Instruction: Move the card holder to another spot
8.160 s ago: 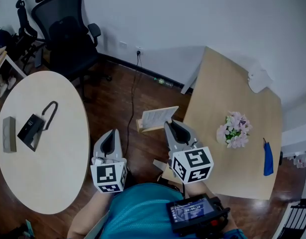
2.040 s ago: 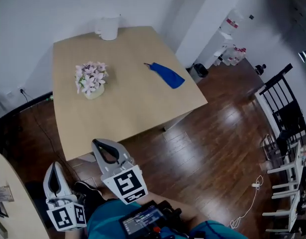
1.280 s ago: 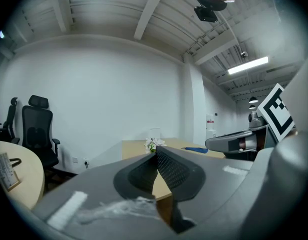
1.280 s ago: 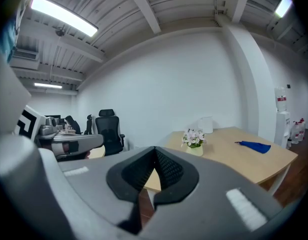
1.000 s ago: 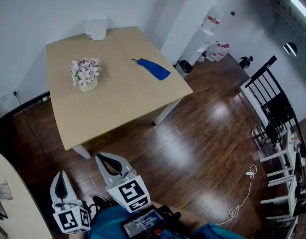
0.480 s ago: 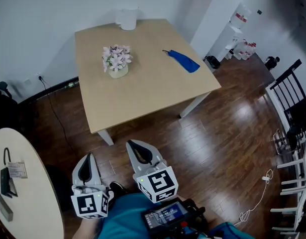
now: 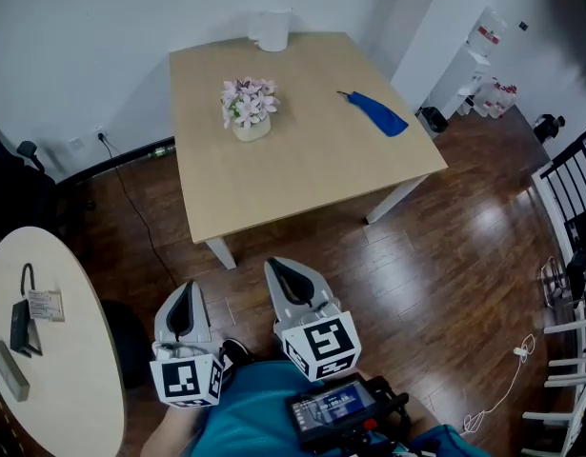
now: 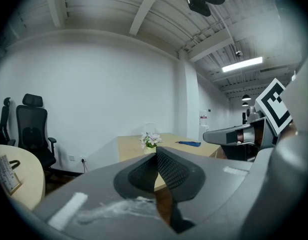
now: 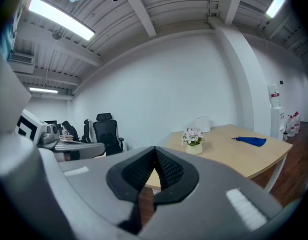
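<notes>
The card holder point(image 7: 45, 305), a small white card on a stand, is on the round pale table point(image 7: 73, 369) at the far left, next to a black device with a loop point(image 7: 20, 320). It also shows at the left edge of the left gripper view, as the card holder point(image 8: 6, 171). My left gripper point(image 7: 184, 291) and right gripper point(image 7: 282, 268) hang side by side over the dark wood floor, well right of that table. Both are shut with nothing in them, as the left gripper point(image 8: 156, 154) and right gripper point(image 9: 155, 149) show in their own views.
A square wooden table point(image 7: 302, 160) ahead carries a flower pot point(image 7: 248, 105), a blue object point(image 7: 376, 112) and a white jug point(image 7: 271, 29). A grey block point(image 7: 7, 369) lies on the round table. A black office chair point(image 8: 31, 134) is at the left and black railings point(image 7: 578, 179) at the right.
The head view has swung left: the square table has slid right and the round table with the card holder has come further into view. Both grippers stay shut and level.
</notes>
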